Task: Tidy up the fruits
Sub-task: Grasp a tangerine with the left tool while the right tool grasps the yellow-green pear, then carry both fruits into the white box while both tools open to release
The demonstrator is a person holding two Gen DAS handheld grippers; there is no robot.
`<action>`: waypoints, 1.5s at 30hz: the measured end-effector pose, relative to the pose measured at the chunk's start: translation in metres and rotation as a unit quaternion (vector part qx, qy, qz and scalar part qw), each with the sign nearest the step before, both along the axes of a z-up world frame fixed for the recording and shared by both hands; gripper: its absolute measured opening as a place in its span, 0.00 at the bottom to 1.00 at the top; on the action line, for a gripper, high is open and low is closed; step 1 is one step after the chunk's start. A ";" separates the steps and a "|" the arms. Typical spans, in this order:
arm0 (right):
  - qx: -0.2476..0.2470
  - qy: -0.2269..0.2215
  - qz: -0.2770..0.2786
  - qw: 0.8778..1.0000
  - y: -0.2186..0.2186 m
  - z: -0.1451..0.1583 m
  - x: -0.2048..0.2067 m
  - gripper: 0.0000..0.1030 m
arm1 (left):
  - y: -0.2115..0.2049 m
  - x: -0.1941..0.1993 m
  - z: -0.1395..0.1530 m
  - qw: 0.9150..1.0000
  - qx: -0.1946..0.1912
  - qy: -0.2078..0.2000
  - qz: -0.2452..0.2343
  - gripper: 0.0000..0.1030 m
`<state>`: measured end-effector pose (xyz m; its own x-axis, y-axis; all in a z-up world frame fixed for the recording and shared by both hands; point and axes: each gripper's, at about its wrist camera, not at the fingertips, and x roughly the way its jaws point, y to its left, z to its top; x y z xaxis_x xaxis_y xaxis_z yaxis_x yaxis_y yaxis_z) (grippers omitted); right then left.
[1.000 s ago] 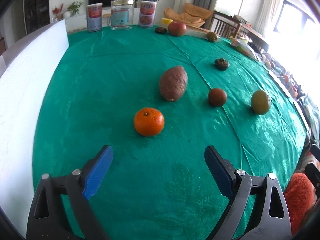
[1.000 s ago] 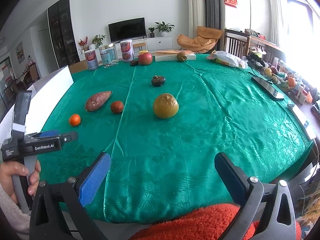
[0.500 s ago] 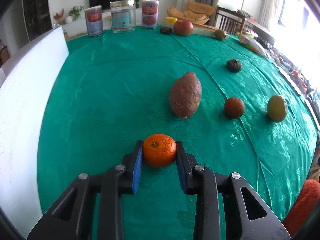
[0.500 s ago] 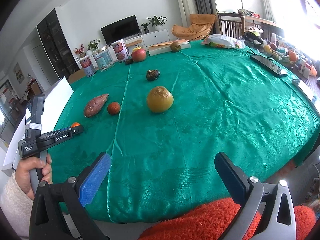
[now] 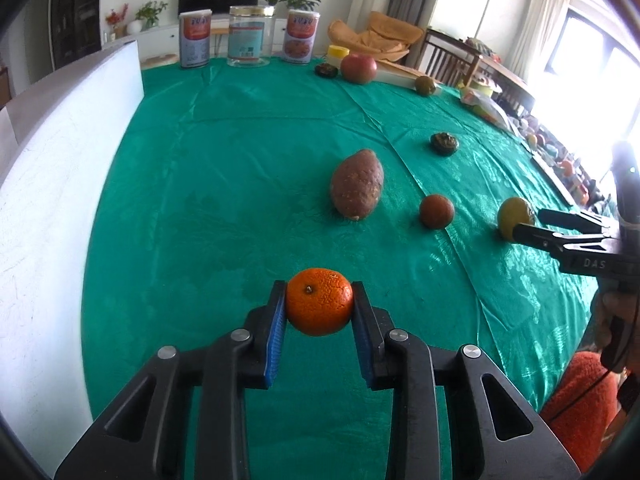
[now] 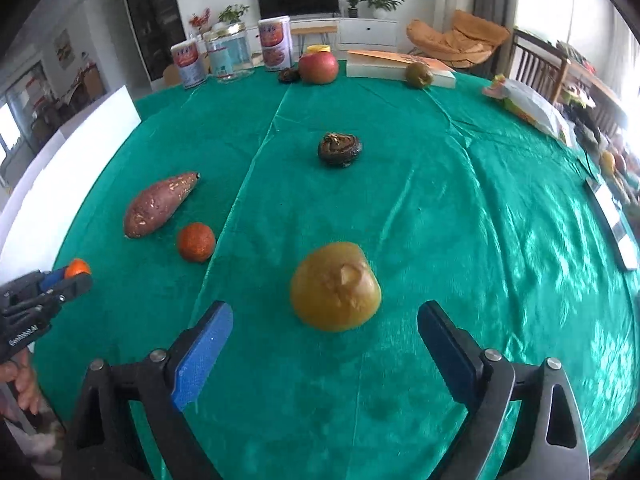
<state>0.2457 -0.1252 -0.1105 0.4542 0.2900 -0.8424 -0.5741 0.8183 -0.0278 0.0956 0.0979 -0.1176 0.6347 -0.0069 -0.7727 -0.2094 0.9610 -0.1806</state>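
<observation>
Green tablecloth [image 5: 240, 160] across the whole table, tins and a jar at the top of the frame. Lower centre of the left wrist view: left gripper [image 5: 320, 316] clamped on the orange [image 5: 319, 301] — blue pads pressed to both sides. Lower centre of the right wrist view: right gripper [image 6: 324, 344] spread wide, yellow-brown fruit [image 6: 335, 286] just beyond its fingers — sweet potato [image 6: 158, 205] at middle left.

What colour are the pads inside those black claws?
Blue, clearest on the open right gripper in the right wrist view.
</observation>
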 end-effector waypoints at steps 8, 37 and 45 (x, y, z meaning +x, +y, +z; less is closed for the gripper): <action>0.015 0.037 -0.031 0.999 -0.008 -0.001 0.014 0.50 | 0.003 -0.009 0.004 1.000 -0.013 -0.001 0.002 0.29; 0.111 0.130 0.345 0.923 0.329 0.088 -0.195 0.51 | 0.181 -0.154 0.055 0.976 0.005 0.050 0.213 0.30; 0.125 0.129 0.315 0.932 0.337 0.079 -0.177 0.56 | 0.188 -0.167 0.064 0.969 0.021 0.029 0.244 0.58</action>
<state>0.0685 0.2118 -0.0318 -0.0809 0.6321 -0.7707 -0.9042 0.2788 0.3236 -0.0713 0.2855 -0.0532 0.5099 0.3149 -0.8005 -0.6495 0.7511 -0.1183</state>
